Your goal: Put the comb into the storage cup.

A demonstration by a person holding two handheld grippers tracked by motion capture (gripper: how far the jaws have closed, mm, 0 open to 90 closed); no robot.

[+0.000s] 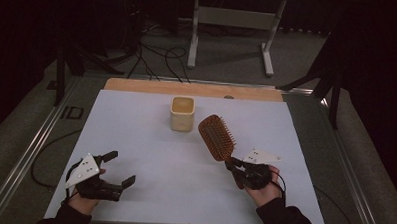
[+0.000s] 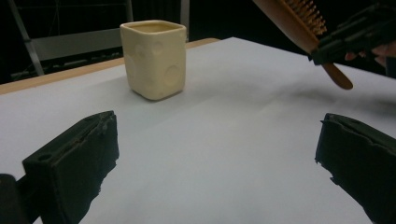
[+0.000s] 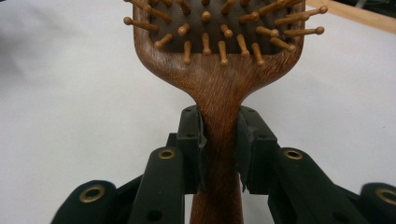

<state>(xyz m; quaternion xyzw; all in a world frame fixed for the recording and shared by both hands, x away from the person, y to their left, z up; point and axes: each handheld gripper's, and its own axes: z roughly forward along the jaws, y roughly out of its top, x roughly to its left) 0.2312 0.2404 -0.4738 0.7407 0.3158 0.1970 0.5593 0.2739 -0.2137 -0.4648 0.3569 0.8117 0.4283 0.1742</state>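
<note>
A wooden paddle hairbrush (image 1: 216, 137) with wooden pins is held above the white sheet, head tilted up toward the cup. My right gripper (image 1: 237, 167) is shut on its handle (image 3: 219, 140), both pads pressing the neck just below the head. The brush (image 2: 303, 28) also hangs at the upper right of the left gripper view. A cream square cup (image 1: 182, 113) stands upright at the sheet's far middle, also seen as the cup (image 2: 155, 58) ahead of my left gripper. My left gripper (image 1: 120, 167) rests low at the near left, jaws wide open with nothing between them.
A white sheet (image 1: 150, 155) covers the table, with a wooden strip (image 1: 137, 85) along its far edge. Metal rails (image 1: 30, 151) run down both sides. Cables and a white frame stand (image 1: 194, 37) lie on the floor beyond.
</note>
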